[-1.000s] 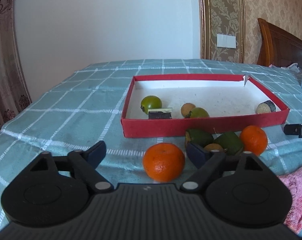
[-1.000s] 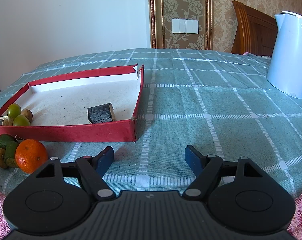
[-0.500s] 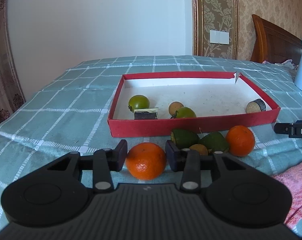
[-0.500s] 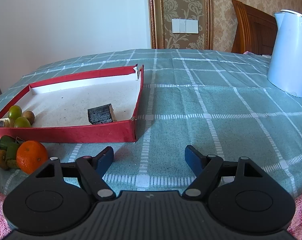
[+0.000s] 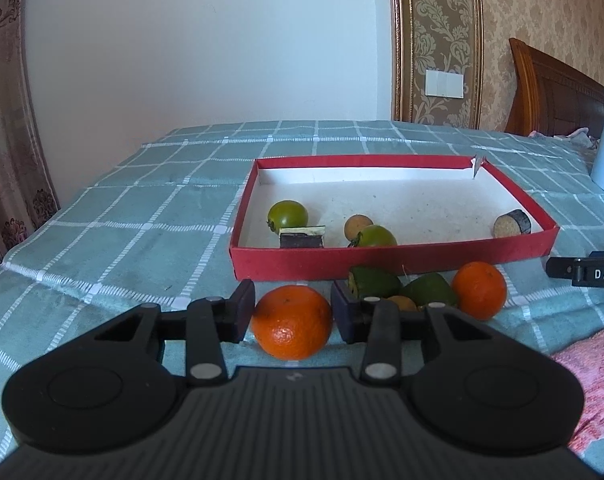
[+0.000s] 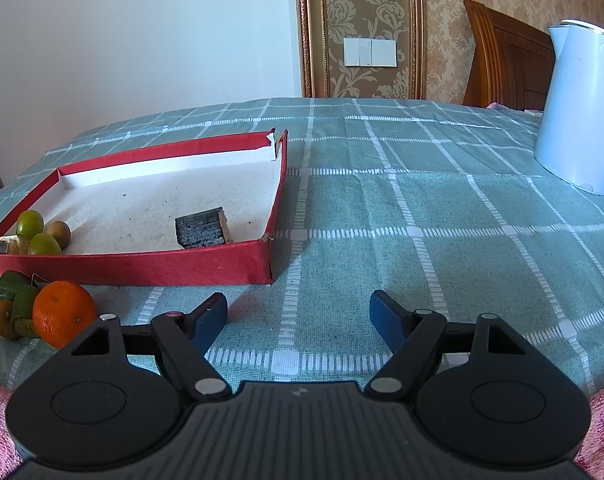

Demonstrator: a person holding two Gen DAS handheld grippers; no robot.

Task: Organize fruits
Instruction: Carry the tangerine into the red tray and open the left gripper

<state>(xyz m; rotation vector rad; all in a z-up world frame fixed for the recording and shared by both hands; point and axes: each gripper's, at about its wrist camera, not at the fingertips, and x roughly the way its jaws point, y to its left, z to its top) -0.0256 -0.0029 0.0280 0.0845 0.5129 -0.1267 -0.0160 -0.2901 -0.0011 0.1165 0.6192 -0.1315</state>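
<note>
My left gripper (image 5: 293,312) is shut on an orange (image 5: 291,322) and holds it just above the tablecloth, in front of the red tray (image 5: 390,260). The tray holds two green fruits (image 5: 287,213), a small brown fruit (image 5: 358,226) and two dark blocks (image 5: 302,237). A second orange (image 5: 479,289) and green fruit pieces (image 5: 374,282) lie before the tray. My right gripper (image 6: 298,316) is open and empty over the cloth, right of the tray (image 6: 141,268). The second orange (image 6: 63,312) sits at its left.
A white kettle (image 6: 578,108) stands at the far right of the table. A pink towel (image 5: 594,364) lies at the near right edge. My right gripper's tip (image 5: 586,272) shows at the right of the left wrist view. A wooden headboard stands behind.
My left gripper closed on the near orange and lifted it slightly. My right gripper stayed open and barely moved.
</note>
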